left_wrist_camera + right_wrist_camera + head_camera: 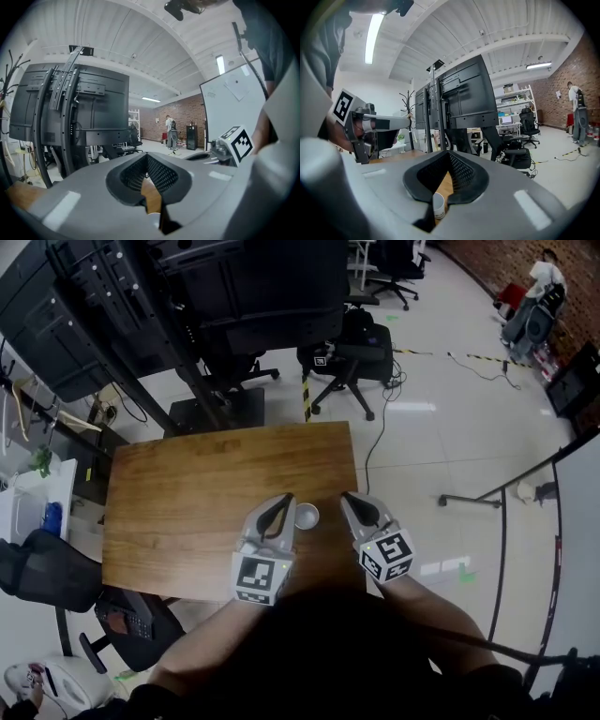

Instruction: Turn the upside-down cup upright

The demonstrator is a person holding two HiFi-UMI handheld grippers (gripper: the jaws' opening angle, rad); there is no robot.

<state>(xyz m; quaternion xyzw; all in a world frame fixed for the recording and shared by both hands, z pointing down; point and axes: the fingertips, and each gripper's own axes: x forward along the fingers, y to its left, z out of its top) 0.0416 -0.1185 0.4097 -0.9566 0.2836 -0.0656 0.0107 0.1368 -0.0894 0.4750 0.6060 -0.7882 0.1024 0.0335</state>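
Note:
A small white cup stands on the wooden table near its front edge, between my two grippers. It looks upside down, with a band round its lower end in the right gripper view, where the cup shows low between the jaws' inner edges. My left gripper is just left of it and my right gripper just right; neither holds it. Both have their jaws together. In the left gripper view only the pale top of the cup shows below the shut jaws of my left gripper.
Beyond the table's far edge stand a large black screen rack and office chairs. A cable runs over the floor at the right. A black chair sits by the table's left front corner. A person stands far off.

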